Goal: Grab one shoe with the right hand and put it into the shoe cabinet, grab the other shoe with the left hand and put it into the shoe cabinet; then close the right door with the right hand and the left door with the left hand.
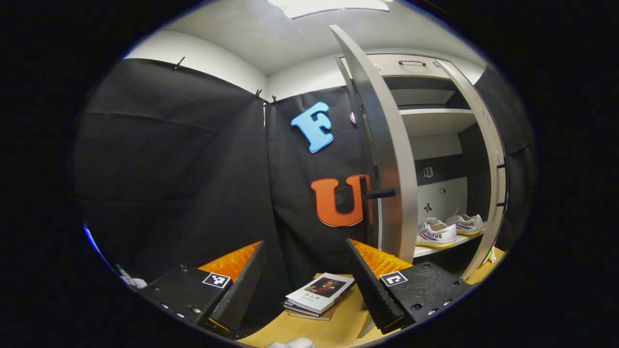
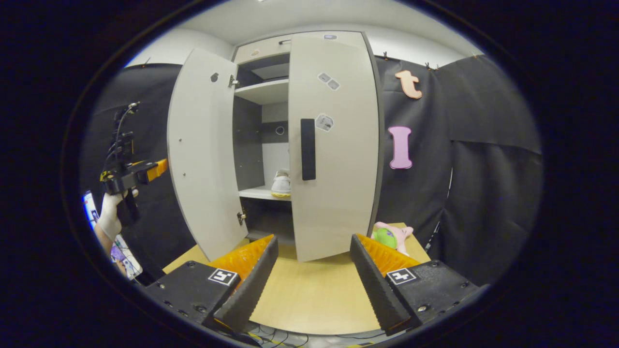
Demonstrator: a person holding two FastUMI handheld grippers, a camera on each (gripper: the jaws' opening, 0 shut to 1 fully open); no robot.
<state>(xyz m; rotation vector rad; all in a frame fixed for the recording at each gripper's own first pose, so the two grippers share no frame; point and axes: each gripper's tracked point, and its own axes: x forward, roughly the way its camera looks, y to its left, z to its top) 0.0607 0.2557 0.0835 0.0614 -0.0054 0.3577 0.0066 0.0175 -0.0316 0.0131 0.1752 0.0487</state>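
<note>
Left door (image 1: 387,159) is standing edge-on just ahead of the left gripper (image 1: 305,270), its handle (image 1: 380,194) sticking out toward it. Books (image 1: 319,293) are lying on the table (image 1: 333,328) betw. the fingers' line & the cabinet. Right door (image 2: 333,145) is sitting nearly shut, leaving a narrow gap to the shelf (image 2: 263,193) w/ shoes (image 1: 449,231). Plush toy (image 2: 392,236) is sitting by the right door's base.

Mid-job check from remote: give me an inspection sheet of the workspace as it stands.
Surface: light wooden tabletop, bare in front of the cabinet.
Job's things: two white canvas shoes on a shelf inside the pale grey shoe cabinet; right door almost shut, left door wide open.
Clutter: stack of books; pink and green plush toy.
Grippers: left gripper and right gripper, jaws open, empty.
Cables: dark wires at table's near edge.
Surroundings: black cloth wall.
</note>
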